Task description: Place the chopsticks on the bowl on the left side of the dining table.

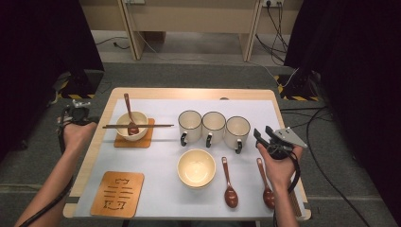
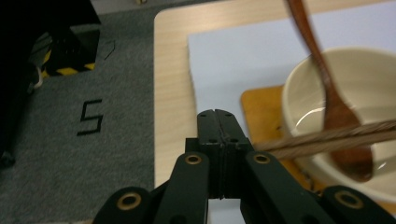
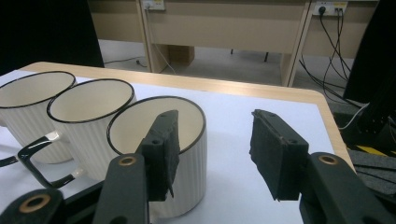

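My left gripper (image 1: 86, 118) hangs at the table's left edge, beside a cream bowl (image 1: 132, 125) on a wooden coaster. Its jaws (image 2: 217, 114) are pressed together with nothing between them. A brown spoon (image 2: 336, 107) stands in that bowl (image 2: 355, 84), and a pair of chopsticks (image 2: 327, 139) lies across its rim, ending just right of the jaws. My right gripper (image 1: 263, 134) is open beside the rightmost of three white mugs (image 1: 237, 131). In the right gripper view its jaws (image 3: 210, 154) stand apart, the left one in front of that mug (image 3: 187, 154).
An empty cream bowl (image 1: 196, 167) sits at the front middle, with two brown spoons (image 1: 229, 184) (image 1: 266, 187) to its right. A carved wooden coaster (image 1: 118, 193) lies at the front left. Grey carpet (image 2: 93, 116) lies beyond the table's left edge.
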